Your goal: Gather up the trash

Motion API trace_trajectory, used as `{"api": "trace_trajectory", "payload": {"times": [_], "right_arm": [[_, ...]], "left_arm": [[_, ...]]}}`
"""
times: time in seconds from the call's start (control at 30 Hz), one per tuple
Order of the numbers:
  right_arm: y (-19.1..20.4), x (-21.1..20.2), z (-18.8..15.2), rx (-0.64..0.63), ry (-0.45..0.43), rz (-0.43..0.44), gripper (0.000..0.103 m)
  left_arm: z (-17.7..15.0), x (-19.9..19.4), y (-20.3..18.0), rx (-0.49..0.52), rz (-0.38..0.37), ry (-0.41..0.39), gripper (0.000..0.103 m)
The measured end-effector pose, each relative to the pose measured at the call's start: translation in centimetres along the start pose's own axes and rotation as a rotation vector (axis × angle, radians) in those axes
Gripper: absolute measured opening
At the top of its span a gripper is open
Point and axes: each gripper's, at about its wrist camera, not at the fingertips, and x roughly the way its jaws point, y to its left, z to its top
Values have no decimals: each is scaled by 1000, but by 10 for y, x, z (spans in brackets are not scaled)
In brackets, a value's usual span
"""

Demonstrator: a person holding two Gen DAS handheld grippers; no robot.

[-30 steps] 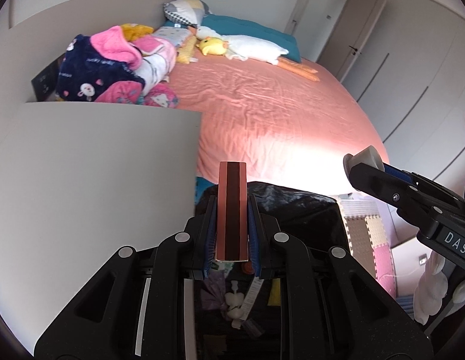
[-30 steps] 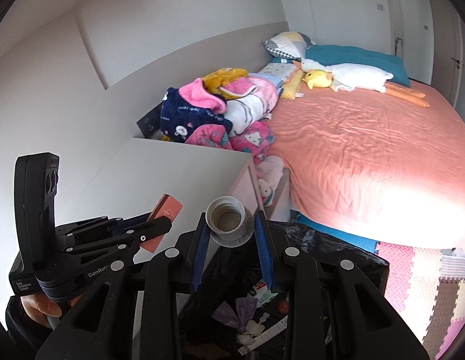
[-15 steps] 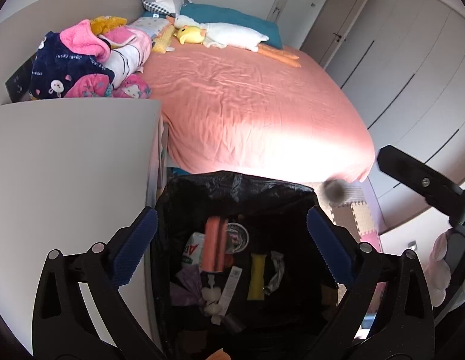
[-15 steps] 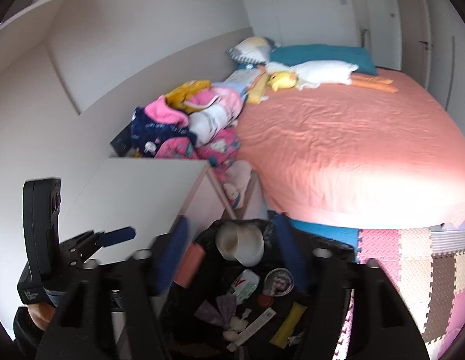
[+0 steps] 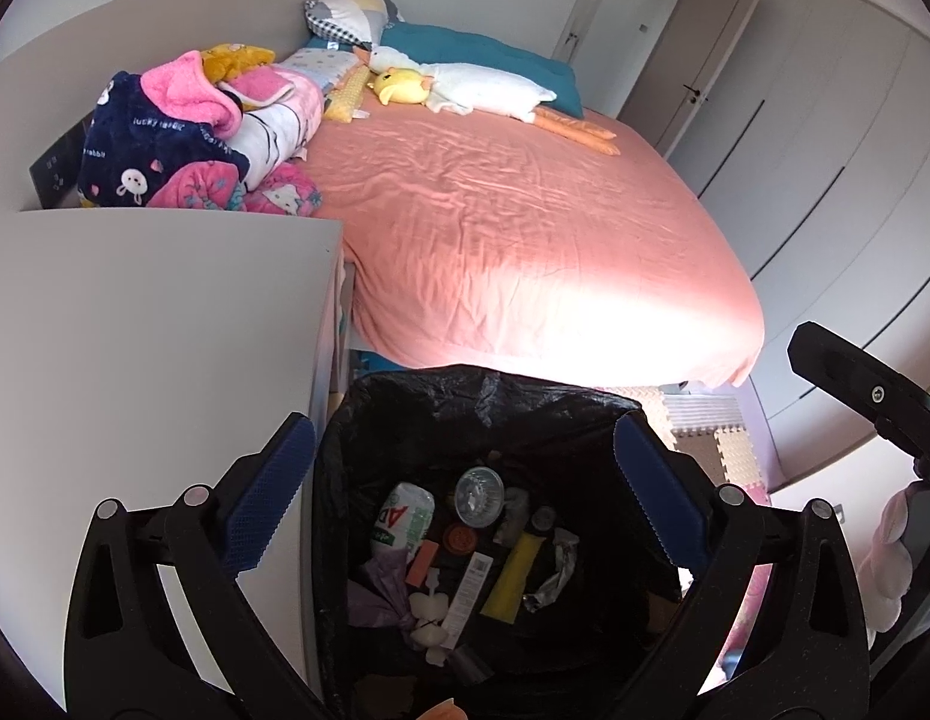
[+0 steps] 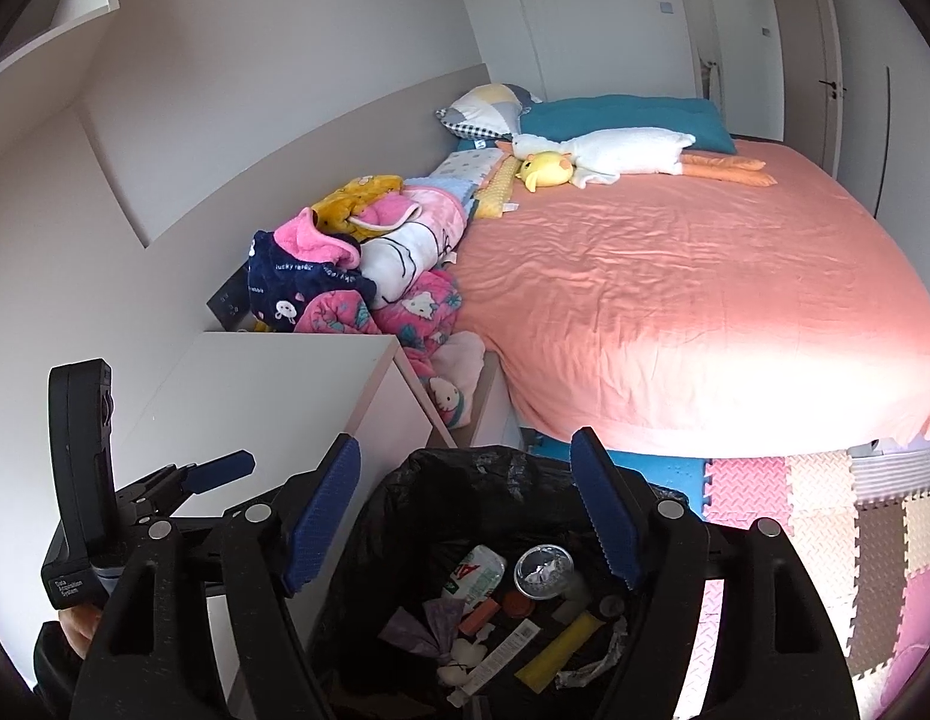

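While both claws hover over a black-lined trash bin (image 5: pixel 483 408) at the foot of a pink-sheeted bed (image 5: pixel 525 228), the haul already collected lies at the bottom of the liner. The left gripper (image 5: pixel 465 498) stands with its blue pads as far apart as they go and nothing between them; the right gripper (image 6: pixel 465 516) is likewise spread, its pads wide and empty above the bin's mouth. Down in the bag sit a white bottle with red lettering (image 5: pixel 402 525), a clear plastic cup (image 5: pixel 479 489), a small pink box (image 5: pixel 422 564), a yellow wrapper (image 5: pixel 510 582), a purple wrapper (image 6: pixel 423 630), a crumpled scrap of foil (image 6: pixel 591 660) and a long white label strip (image 5: pixel 465 594). Beside the bin, the white bedside table (image 5: pixel 153 324) shows a bare top, with no litter on the part in view. A heap of pink and navy blankets (image 6: pixel 357 276) and a plush goose (image 6: pixel 615 156) lie on the bed and look like belongings rather than rubbish. By this showing, the collecting appears largely done; whether scraps remain elsewhere in the room cannot be told from these views. A colourful foam mat (image 6: pixel 825 516) covers the floor nearby, free of visible litter.
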Motion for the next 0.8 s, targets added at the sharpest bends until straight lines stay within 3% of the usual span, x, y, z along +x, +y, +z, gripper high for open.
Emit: {"api": "trace_trajectory", "payload": {"times": [0.8], "right_arm": [[6,-1,1,-10,-1,1,73]], "left_arm": [[2,2,-8,43,-9,10,96]]}}
